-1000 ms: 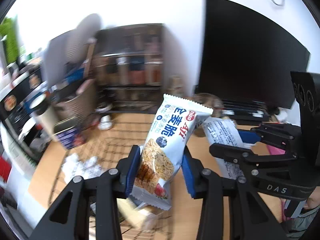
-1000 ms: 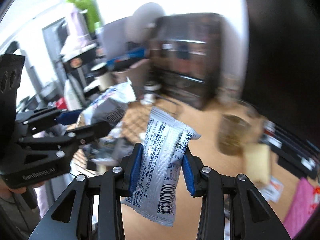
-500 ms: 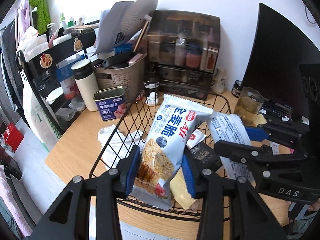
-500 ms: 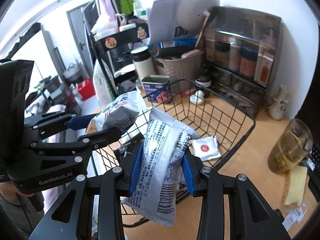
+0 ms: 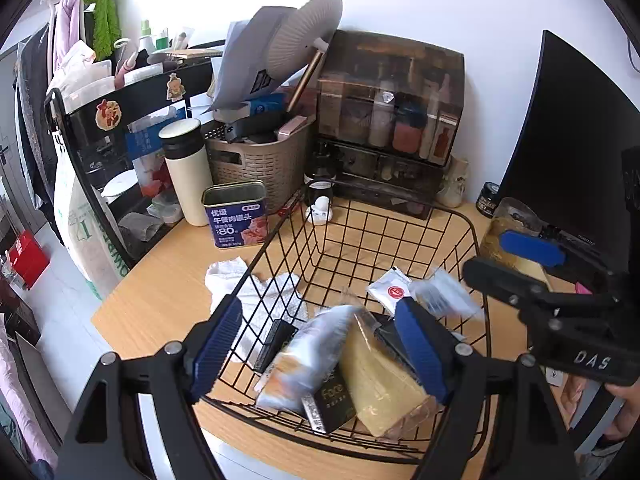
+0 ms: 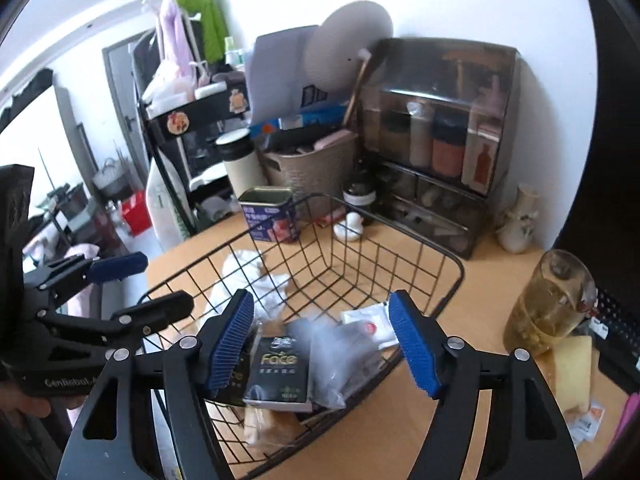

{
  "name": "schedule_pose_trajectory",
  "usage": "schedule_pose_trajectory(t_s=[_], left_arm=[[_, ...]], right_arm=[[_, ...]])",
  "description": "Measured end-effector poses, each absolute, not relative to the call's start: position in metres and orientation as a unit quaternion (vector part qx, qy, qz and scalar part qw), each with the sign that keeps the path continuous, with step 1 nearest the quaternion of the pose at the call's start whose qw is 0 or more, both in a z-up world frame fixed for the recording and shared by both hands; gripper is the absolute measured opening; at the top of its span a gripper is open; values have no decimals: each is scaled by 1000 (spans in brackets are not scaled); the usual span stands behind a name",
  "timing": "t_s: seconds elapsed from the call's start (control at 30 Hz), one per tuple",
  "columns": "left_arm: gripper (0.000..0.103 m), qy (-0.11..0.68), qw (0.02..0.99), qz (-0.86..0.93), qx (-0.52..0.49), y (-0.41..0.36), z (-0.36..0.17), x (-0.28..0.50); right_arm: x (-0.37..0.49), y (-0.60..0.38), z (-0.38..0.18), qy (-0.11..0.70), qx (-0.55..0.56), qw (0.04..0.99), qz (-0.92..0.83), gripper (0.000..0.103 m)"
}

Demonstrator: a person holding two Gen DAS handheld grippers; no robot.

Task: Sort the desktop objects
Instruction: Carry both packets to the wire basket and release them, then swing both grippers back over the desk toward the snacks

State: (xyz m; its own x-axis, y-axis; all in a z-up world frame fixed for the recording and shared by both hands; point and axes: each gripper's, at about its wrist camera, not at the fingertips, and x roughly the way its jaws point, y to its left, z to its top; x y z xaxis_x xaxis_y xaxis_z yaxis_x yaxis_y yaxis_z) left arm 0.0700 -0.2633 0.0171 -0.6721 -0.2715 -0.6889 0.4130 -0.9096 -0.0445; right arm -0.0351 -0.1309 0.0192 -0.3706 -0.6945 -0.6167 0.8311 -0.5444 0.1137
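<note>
Both grippers, left gripper (image 5: 320, 348) and right gripper (image 6: 324, 344), have just been opening and hold nothing; the two snack packets (image 5: 308, 356) (image 6: 340, 356) drop, blurred, into the wire basket (image 5: 476, 240) directly below.

— What do the two tools look like?

— The left claw (image 5: 320, 344) is a black frame of triangular cut-out arms, silver screws at the joints, and ribbed blue pads (image 5: 420, 348) on both fingers. The right claw (image 6: 322, 344) is built alike.

— Any markings?

— White "DAS" lettering on the right one's side, "GenRobot" on the left's. A fingertip (image 5: 624, 412) shows under the body.
</note>
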Motion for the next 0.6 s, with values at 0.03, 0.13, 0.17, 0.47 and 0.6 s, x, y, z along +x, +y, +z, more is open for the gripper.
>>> schedule_pose_trajectory(t_s=[0.03,0.13,0.17,0.47,0.6], left_arm=[[81,95,187,-909,360,-261,17,68],[81,89,174,-910,366,-250,17,61],[81,86,168,-911,367,-245,17,58],[81,55,92,-920,377,-177,19,20],[81,37,48,-920,387,-135,13,-3]], right_arm=[[-36,-129,20,106,314,464,-821,71],[-42,-120,20,102,323,462,-820,71],[-44,-115,19,99,328,460,-819,71],[-64,-38,11,75,352,404,-841,71],[-79,13,4,67,364,360,-857,71]])
